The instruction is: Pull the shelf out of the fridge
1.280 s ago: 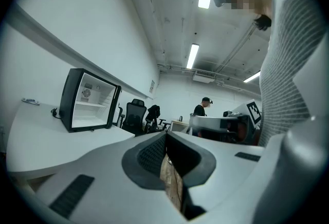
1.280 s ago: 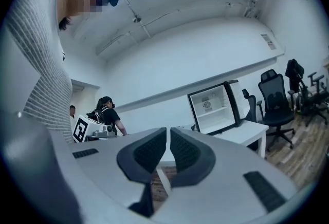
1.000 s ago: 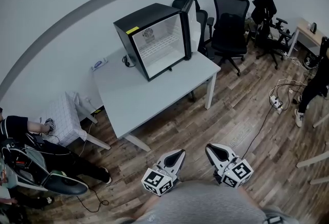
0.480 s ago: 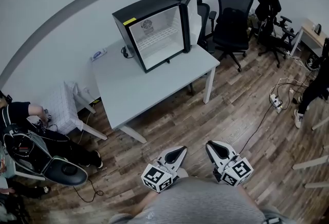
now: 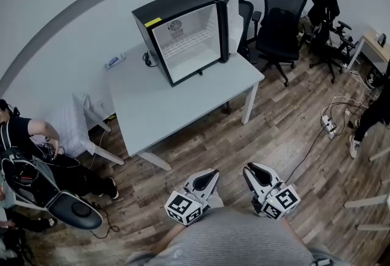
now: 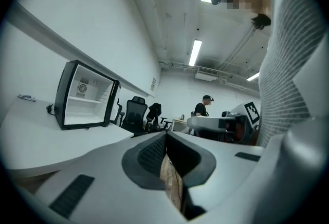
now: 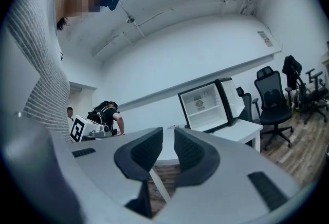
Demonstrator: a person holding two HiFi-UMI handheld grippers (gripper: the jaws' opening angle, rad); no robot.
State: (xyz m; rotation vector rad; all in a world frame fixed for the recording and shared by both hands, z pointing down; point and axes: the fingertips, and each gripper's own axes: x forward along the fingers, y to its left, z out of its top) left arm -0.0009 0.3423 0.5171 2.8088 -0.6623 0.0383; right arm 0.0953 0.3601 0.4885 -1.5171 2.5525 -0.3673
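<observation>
A small black fridge (image 5: 183,36) stands on the white table (image 5: 177,106) with its door (image 5: 231,17) swung open to the right. A white wire shelf (image 5: 186,43) sits across its middle. Both grippers hang low by my body, far from the table. The left gripper (image 5: 212,173) is shut with nothing in it; in the left gripper view its pads (image 6: 154,153) meet, with the fridge (image 6: 85,95) far off. The right gripper (image 5: 250,168) has its jaws opening. A narrow empty gap (image 7: 168,138) shows between its pads, and the fridge (image 7: 208,105) with its shelf (image 7: 204,110) lies ahead.
Black office chairs (image 5: 280,21) stand behind and right of the table. A person (image 5: 24,136) bends over a seat at the left. A power strip and cables (image 5: 332,118) lie on the wood floor at right. A small item (image 5: 114,61) lies by the table's far left corner.
The head view has drifted a little, so the table and fridge sit slightly higher and nearer. The person at left has shifted. Both grippers stay low by my body.
</observation>
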